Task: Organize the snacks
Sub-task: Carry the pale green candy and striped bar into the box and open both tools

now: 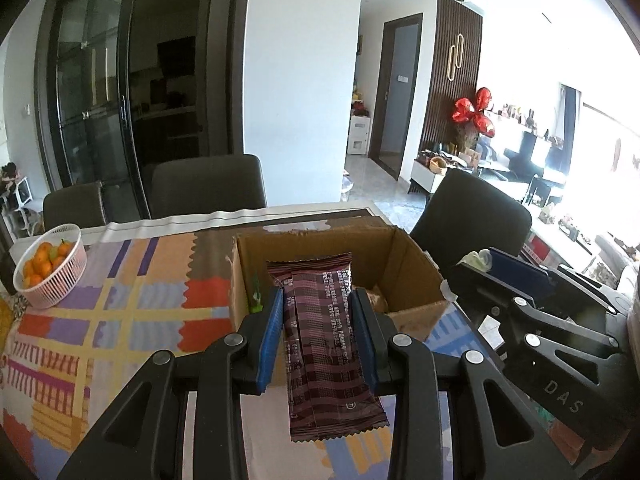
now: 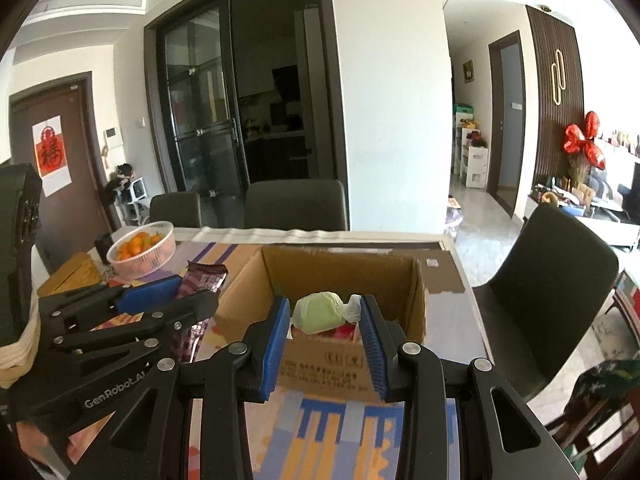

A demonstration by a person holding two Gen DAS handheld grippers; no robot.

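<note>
Fingers (image 1: 276, 332) on your left gripper (image 1: 318, 334) are clamped on the maroon snack bar (image 1: 326, 344), held lengthwise, its far end poking over the near rim of the cardboard box (image 1: 404, 256). Right gripper (image 2: 326, 338) has its fingers pinching a pale green wrapped snack (image 2: 318, 312), near the box's front wall, apparently just above the opening. Box sits on the patterned desk (image 1: 120, 300); orange basket (image 1: 52, 264) stands well apart on the left. Probably the drop-in step. Move each hand forward until the snack is fully past the rim, lower into the box, then release. Go one hand at a time, since the grippers are close together. Keep the bar level so it lies flat rather than catching on the wall.
</note>
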